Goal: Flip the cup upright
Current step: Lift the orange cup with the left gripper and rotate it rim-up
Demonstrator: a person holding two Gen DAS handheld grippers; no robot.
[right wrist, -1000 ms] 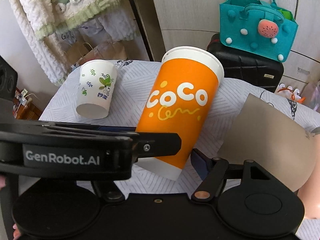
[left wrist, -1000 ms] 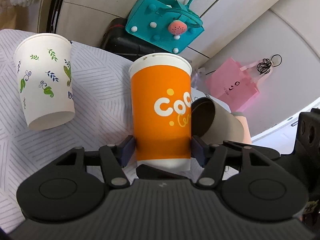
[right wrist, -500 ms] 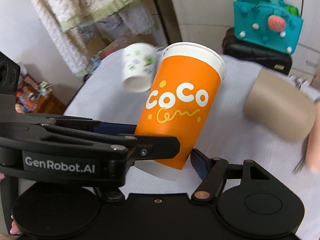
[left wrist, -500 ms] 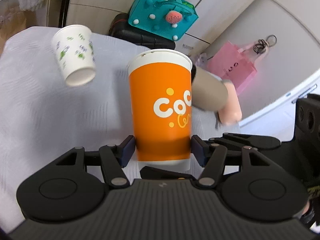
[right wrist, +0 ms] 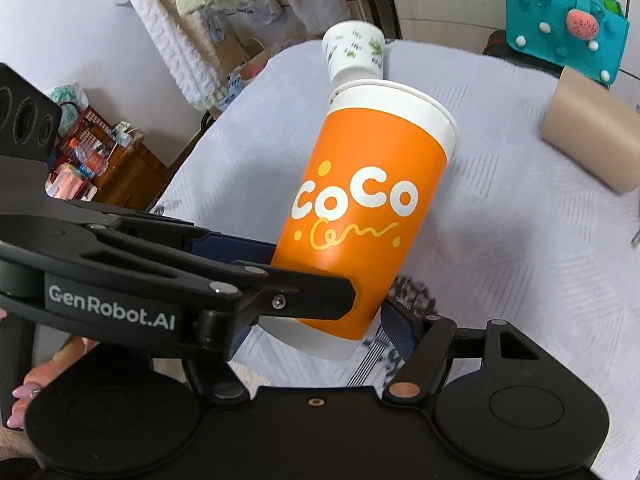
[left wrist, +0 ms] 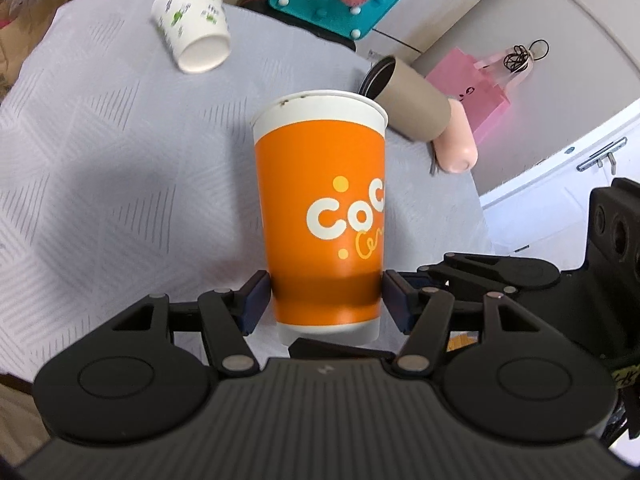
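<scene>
Orange cup [left wrist: 322, 220] clamped near its base in left gripper [left wrist: 325, 300], lifted above tablecloth [left wrist: 120, 160]; right gripper [right wrist: 394, 312] spread wide alongside. Best lowered level, base flat, before letting go

Both views are bright with soft, even daylight; no single source shows. In the left wrist view a broad, soft-edged shadow lies on the pale table [left wrist: 100, 152] left of the orange cup [left wrist: 322, 216], and the cup's lower band is shaded between the fingers. Motion blur smears the prints on the white cup [left wrist: 192, 24] far left and softens the table's weave. In the right wrist view the brown cup [right wrist: 592, 136] at the far right is streaked, and the cloth pattern near the cup base is smeared. Fisheye distortion bends the walls and table edges, and the corners darken.
</scene>
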